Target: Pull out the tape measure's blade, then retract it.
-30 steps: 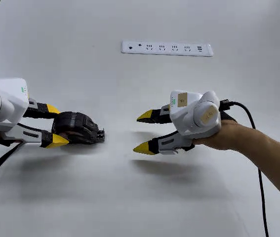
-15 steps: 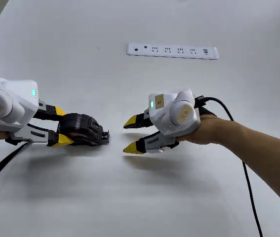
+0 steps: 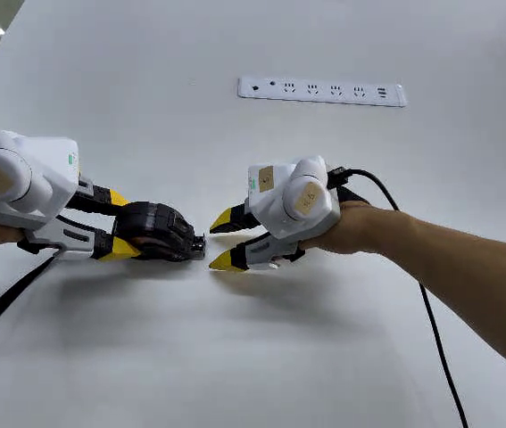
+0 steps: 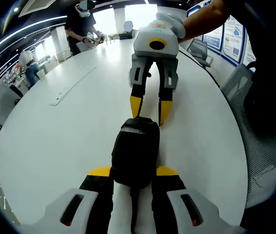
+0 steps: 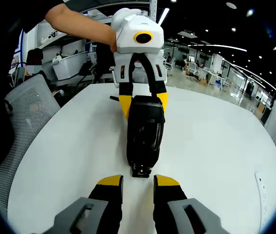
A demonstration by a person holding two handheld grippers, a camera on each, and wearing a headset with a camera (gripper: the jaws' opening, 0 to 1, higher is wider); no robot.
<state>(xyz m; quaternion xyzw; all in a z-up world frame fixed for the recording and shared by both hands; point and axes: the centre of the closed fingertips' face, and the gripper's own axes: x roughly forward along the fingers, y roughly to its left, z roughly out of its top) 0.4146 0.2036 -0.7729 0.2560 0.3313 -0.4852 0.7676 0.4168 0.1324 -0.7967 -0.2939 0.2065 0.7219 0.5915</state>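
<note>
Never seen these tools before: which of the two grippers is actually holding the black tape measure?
The left gripper: its jaws clamp the tape measure. The right gripper is open and empty, pointing at its front end.

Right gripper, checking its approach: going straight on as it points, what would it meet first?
Probably the hook tab at the front of the tape measure, just ahead of the open right gripper.

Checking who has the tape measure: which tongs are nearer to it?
Left. The left tongs are clamped around the tape measure; the right tongs sit open just off its hook end.
</note>
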